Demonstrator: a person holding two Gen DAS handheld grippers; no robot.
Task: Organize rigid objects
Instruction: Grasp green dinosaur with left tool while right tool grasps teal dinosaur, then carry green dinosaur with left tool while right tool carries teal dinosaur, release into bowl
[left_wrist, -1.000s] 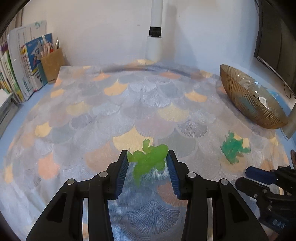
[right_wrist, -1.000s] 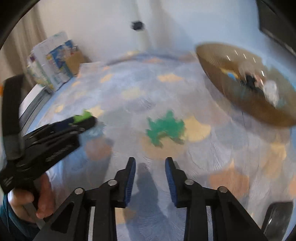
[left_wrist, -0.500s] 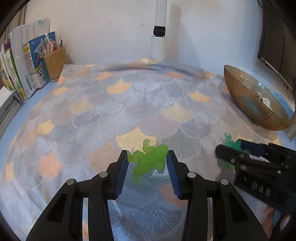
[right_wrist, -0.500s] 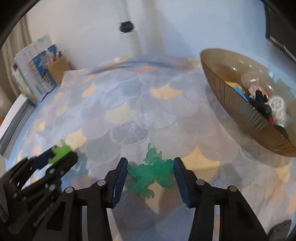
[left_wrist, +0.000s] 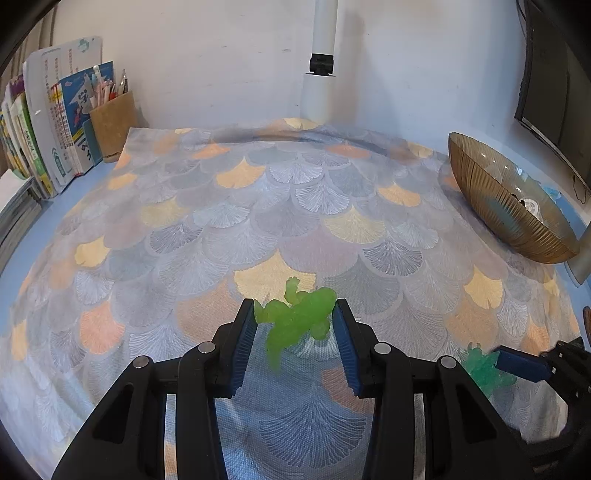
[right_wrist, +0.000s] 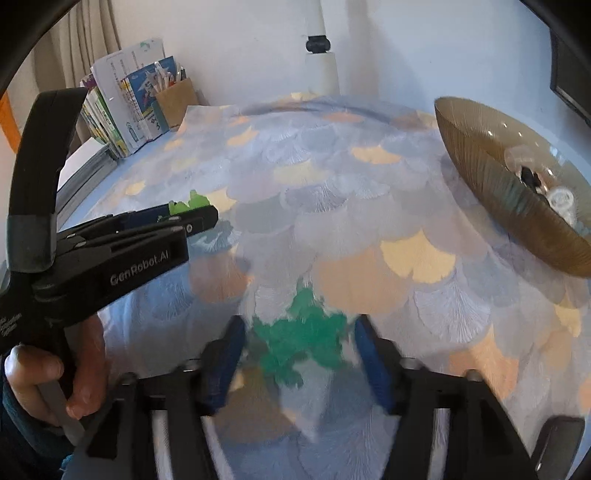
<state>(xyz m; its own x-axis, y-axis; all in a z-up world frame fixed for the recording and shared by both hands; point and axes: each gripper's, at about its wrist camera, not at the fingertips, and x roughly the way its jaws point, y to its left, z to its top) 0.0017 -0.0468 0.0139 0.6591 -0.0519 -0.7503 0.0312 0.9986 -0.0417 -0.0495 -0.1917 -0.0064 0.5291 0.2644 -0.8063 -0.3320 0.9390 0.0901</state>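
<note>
Right gripper (right_wrist: 299, 354) advanced over the dark green frog toy (right_wrist: 301, 334), jaws just widened, now straddling it unpressed on the near cloth. Left gripper (left_wrist: 295, 325) pinches the light green frog toy (left_wrist: 297, 315). Centre the pads on the body, then squeeze; bowl (right_wrist: 476, 177) sits far right.

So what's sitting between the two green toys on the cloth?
Only bare patterned cloth plus one left-gripper finger between the light green toy and the darker one, in the left wrist view.

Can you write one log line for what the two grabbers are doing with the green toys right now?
left gripper: shut on light green toy | right gripper: jaws just opening around dark green toy, not gripped | bowl: waiting
</note>
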